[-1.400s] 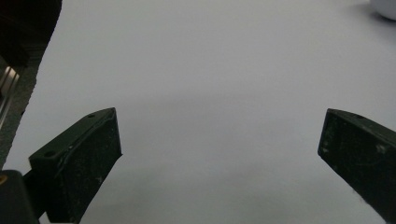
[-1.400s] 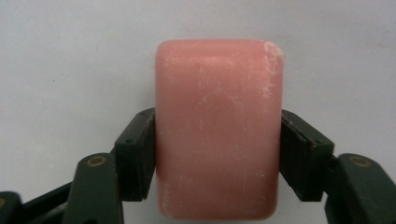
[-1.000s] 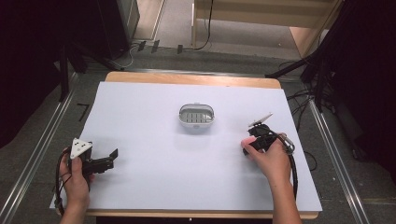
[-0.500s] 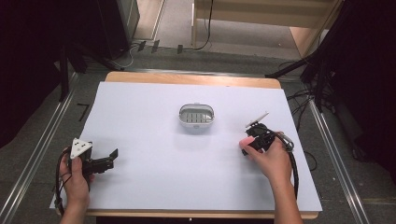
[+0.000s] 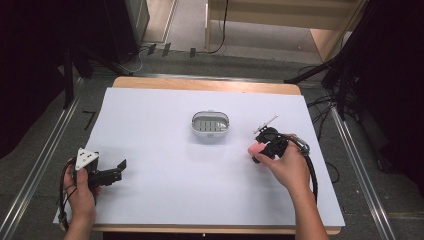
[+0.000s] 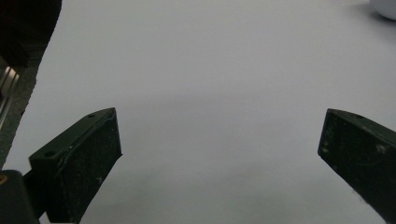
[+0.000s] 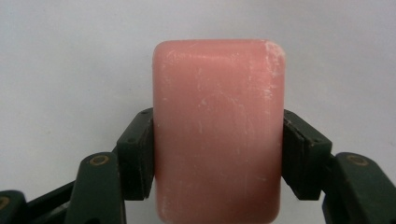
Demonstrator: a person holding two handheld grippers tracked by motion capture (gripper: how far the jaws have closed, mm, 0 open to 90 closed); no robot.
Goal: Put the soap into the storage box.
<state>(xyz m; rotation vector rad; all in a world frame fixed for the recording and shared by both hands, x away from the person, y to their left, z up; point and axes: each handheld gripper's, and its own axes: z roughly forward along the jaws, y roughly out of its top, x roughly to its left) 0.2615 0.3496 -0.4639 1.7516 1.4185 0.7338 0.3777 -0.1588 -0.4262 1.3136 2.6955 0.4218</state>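
Presently: right gripper, jaws clamped on both sides of pink soap bar.
Soap held low over white table, right of soap dish; left gripper, jaws spread wide, holds nothing, near table's left front corner.

Count, table top: one white sheet covering the wooden table. One soap dish, white, ribbed inside. One pink soap bar. Two handheld grippers: left gripper, right gripper. Two hands, one per gripper: left hand, right hand. One grey three-cornered plate.
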